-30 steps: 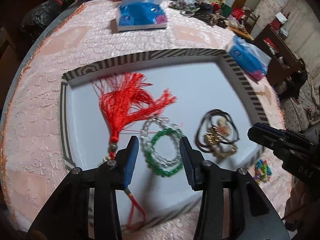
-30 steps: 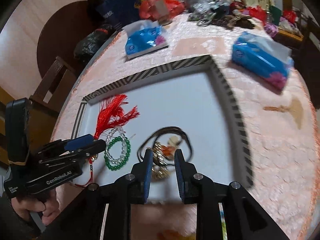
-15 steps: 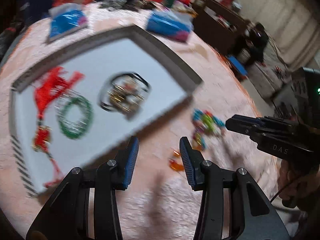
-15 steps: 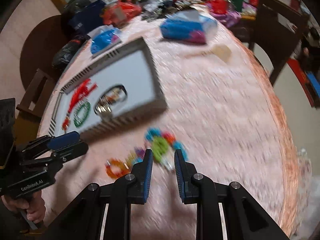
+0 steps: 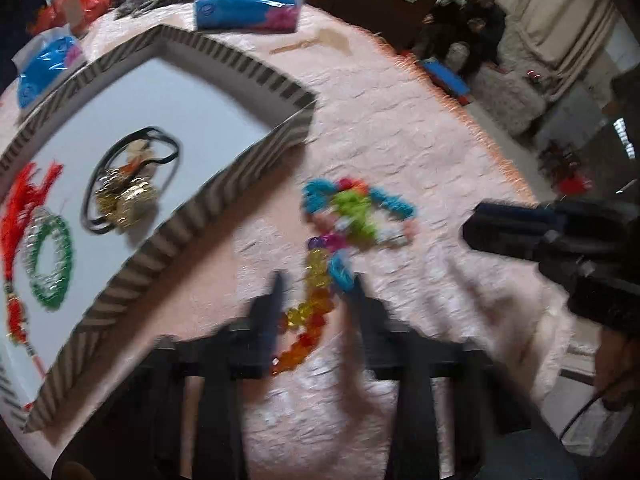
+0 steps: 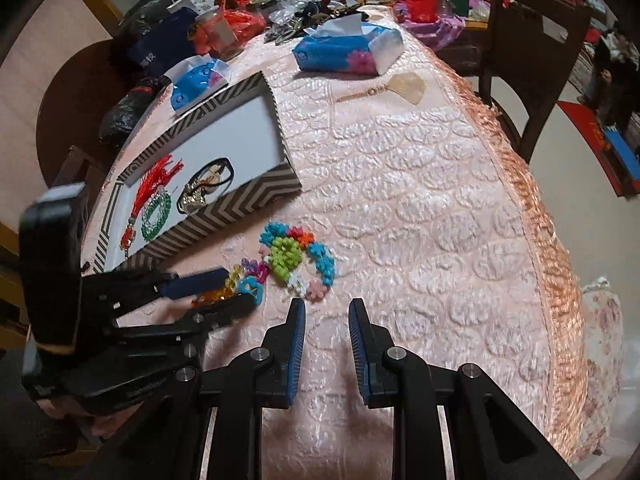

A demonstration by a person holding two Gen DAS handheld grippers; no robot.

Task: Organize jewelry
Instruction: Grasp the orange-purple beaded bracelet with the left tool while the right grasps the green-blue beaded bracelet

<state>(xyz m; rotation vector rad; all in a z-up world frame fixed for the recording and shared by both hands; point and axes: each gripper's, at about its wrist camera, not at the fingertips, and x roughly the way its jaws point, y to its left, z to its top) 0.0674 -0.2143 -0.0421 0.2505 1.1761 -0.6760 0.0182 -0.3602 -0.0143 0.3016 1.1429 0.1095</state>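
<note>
Left wrist view is smearing badly, so the left gripper (image 6: 237, 286) fingers are showing only as dark streaks. From the right wrist view its jaws are closing on the bead bracelet (image 5: 308, 336), which is lying on the pink cloth (image 6: 420, 200) just outside the tray (image 6: 224, 212); pads seem to be touching the beads. The right gripper (image 6: 326, 308) is hovering over bare cloth, jaws apart, gripping nothing. The yarn pieces (image 6: 284, 256) are tangling in one heap, count unclear. The tray is holding one red tassel (image 6: 156, 180), two overlapping bracelets (image 6: 156, 216), and one black cord necklace (image 6: 208, 184) with blurry gold parts. Two tissue packs (image 6: 344, 50) are sitting behind.
</note>
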